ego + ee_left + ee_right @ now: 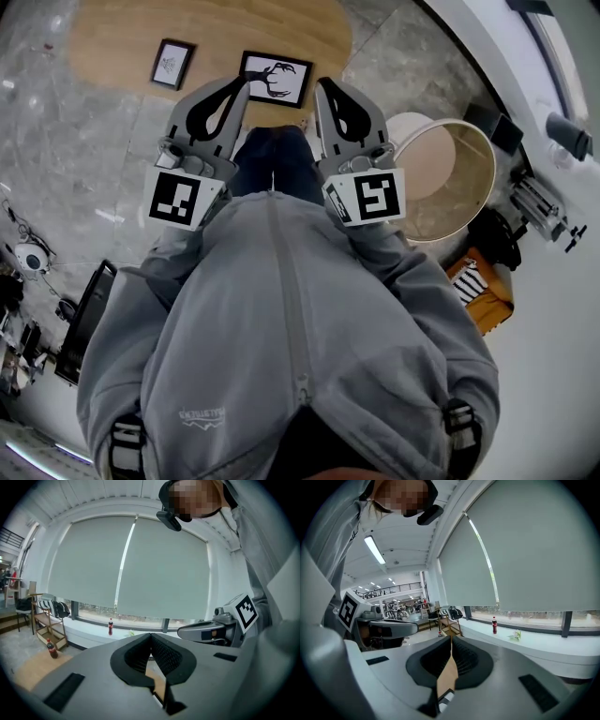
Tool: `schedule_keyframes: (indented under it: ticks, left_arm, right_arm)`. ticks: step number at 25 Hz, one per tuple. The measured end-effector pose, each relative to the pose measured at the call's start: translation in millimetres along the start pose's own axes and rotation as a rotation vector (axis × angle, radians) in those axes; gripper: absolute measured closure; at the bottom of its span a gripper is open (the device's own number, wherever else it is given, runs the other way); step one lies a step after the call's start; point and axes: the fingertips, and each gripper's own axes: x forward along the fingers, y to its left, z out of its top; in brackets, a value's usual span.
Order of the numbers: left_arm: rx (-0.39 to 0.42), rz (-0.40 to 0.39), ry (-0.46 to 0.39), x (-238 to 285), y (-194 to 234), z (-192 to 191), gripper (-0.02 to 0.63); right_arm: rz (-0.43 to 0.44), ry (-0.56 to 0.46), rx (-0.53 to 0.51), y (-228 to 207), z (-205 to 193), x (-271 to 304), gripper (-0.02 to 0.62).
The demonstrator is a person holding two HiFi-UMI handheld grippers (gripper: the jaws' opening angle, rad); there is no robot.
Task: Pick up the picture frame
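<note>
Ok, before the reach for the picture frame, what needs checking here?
1. Target in sight: ok, the antler picture frame sits on the wooden surface, with a smaller frame beside it.
2. Which frame is meant: cannot tell.
3. The left hand-held gripper is empty: ok, shut on nothing.
4. The right hand-held gripper is empty: ok, shut on nothing.
5. Jaws opened for a grasp: not ok, both shut.
</note>
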Motion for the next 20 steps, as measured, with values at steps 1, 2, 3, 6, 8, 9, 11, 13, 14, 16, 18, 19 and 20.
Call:
schedule_keyframes:
  ticks: [1, 2, 3, 6, 8, 9, 11, 13, 14, 16, 18, 19, 20]
  left_arm:
    - [-0.003, -0.008, 0.003, 3.7, 3.6, -8.5, 0.588]
    - [-0.004, -0.015, 0.007, 7.1, 7.1, -16.8, 0.588]
    - [-0.001, -0.023, 0.012, 10.5, 10.3, -24.9, 0.588]
    - [0.004, -0.036, 0.020, 20.5, 18.7, -46.8, 0.588]
    - [0.000, -0.038, 0.024, 25.1, 22.9, -60.5, 0.588]
    - [0.000, -0.040, 0.029, 26.9, 24.7, -68.2, 0.588]
    - [0.001, -0.046, 0.041, 31.3, 29.0, -86.3, 0.588]
    - [-0.010, -0.044, 0.049, 36.8, 33.7, -106.3, 0.588]
    - [-0.019, -0.041, 0.050, 39.0, 35.7, -116.4, 0.588]
    - [-0.036, -0.035, 0.059, 41.2, 38.2, -136.9, 0.588]
    - [-0.042, -0.031, 0.079, 43.0, 40.4, -157.4, 0.588]
    - [-0.039, -0.031, 0.086, 45.7, 41.9, -166.5, 0.588]
    - [-0.036, -0.032, 0.090, 49.1, 43.5, -175.1, 0.588]
  right_arm:
    - [-0.001, 0.007, -0.010, -0.7, -7.9, 3.8, 0.563]
    - [-0.002, 0.014, -0.017, -1.5, -15.9, 7.5, 0.561]
    - [-0.004, 0.020, -0.020, -2.9, -23.9, 11.1, 0.563]
    - [-0.013, 0.037, -0.024, -9.5, -46.8, 21.4, 0.563]
    - [-0.019, 0.045, -0.026, -12.7, -60.9, 25.7, 0.561]
    - [-0.021, 0.048, -0.028, -13.8, -68.0, 27.8, 0.563]
    - [-0.024, 0.051, -0.028, -16.7, -83.6, 33.5, 0.563]
    - [-0.028, 0.049, -0.022, -21.1, -100.0, 40.8, 0.563]
    - [-0.028, 0.050, -0.023, -22.8, -108.7, 43.9, 0.563]
    - [-0.021, 0.070, -0.037, -23.7, -128.7, 46.8, 0.563]
    - [-0.015, 0.086, -0.043, -25.0, -145.9, 49.5, 0.563]
    - [-0.015, 0.089, -0.042, -27.2, -153.2, 51.5, 0.563]
    - [-0.015, 0.091, -0.040, -29.9, -160.2, 53.5, 0.563]
